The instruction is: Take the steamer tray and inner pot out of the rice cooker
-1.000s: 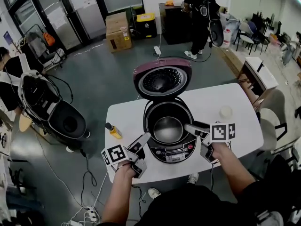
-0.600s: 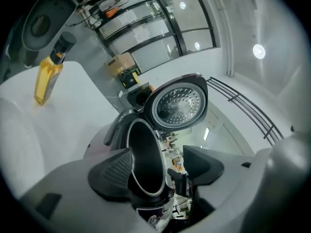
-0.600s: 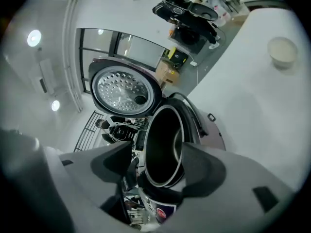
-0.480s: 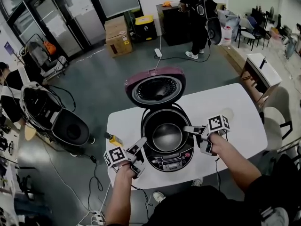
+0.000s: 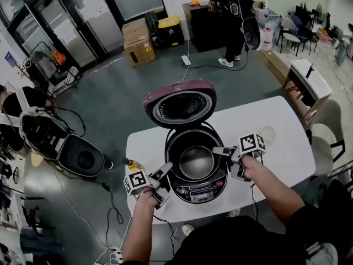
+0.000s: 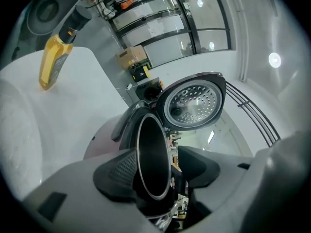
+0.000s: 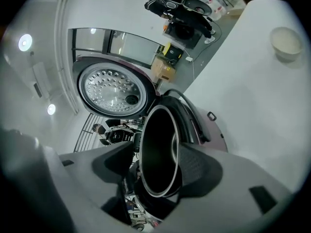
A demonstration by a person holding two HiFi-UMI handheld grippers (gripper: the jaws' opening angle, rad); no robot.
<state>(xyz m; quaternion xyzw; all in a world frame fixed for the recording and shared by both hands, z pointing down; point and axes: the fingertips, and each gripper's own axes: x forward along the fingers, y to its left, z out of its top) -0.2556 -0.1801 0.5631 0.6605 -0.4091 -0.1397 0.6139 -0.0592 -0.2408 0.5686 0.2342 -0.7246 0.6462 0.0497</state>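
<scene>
The left gripper [image 6: 158, 166] is reaching in at the front left of the rice cooker [image 5: 199, 192]. Its jaws have just been closing and are standing apart astride the rim of the inner pot [image 5: 196, 162], with a gap showing on one side. The right gripper [image 7: 155, 164] is coming in from the cooker's right side. Its jaws are likewise parted around the pot's rim, not clamping it. The inner pot is sitting down inside the cooker, and whether the steamer tray is lying in it cannot be made out. The cooker's lid [image 5: 181, 105] is standing open at the back, showing its perforated inner plate. The cooker is resting on a white table [image 5: 276, 153]. A yellow bottle [image 5: 131, 163] is lying just left of the cooker and a small pale bowl [image 7: 286, 41] is sitting to its right. Well beyond the cooker, a cardboard box [image 5: 138, 40] is sitting on the floor and a person [image 5: 231, 15] is standing by a dark cabinet.
</scene>
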